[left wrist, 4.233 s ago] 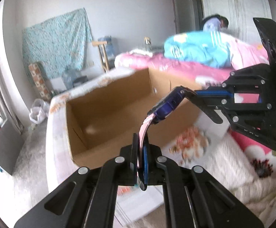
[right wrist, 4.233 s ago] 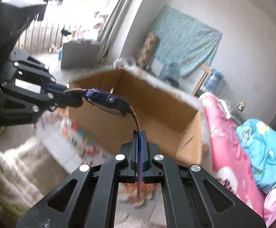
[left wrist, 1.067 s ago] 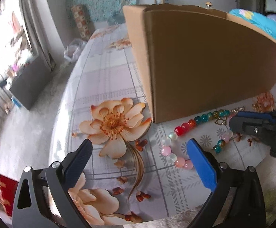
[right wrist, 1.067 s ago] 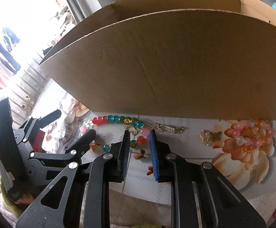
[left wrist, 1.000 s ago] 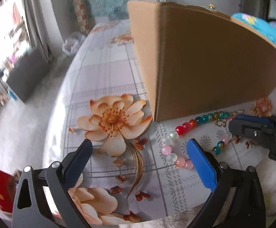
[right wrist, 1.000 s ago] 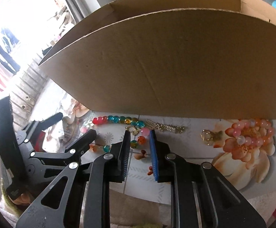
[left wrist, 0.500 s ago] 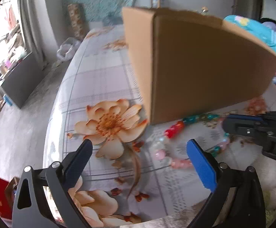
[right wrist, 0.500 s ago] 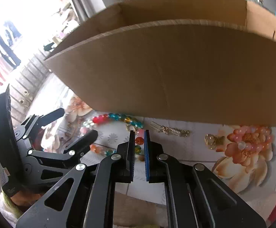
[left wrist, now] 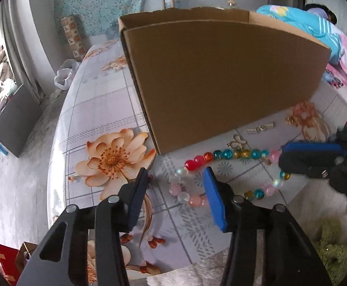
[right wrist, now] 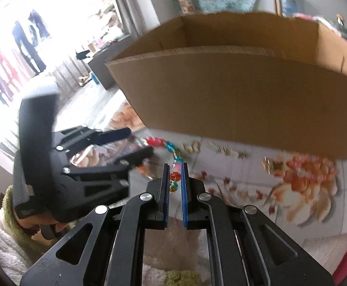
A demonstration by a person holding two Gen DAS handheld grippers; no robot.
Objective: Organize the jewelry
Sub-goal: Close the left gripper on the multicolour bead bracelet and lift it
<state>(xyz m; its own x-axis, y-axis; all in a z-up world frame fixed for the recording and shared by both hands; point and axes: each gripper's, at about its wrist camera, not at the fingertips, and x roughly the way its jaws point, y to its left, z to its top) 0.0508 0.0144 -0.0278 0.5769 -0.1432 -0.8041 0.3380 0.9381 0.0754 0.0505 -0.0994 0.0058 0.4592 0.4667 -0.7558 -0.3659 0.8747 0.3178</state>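
Left wrist view: left gripper (left wrist: 174, 188) is closing its jaws around the bead bracelet's (left wrist: 221, 155) pale beads on the floral tablecloth (left wrist: 97, 109), while right gripper (right wrist: 174, 178) is pinching its opposite end.

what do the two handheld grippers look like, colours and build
Both the left gripper and right gripper are matte black linkage frames with triangular cut-outs and round silver pivot bolts. Each finger carries a flat blue ribbed pad. No cables or readable markings show. A fuzzy white and green sleeve sits behind the left one.
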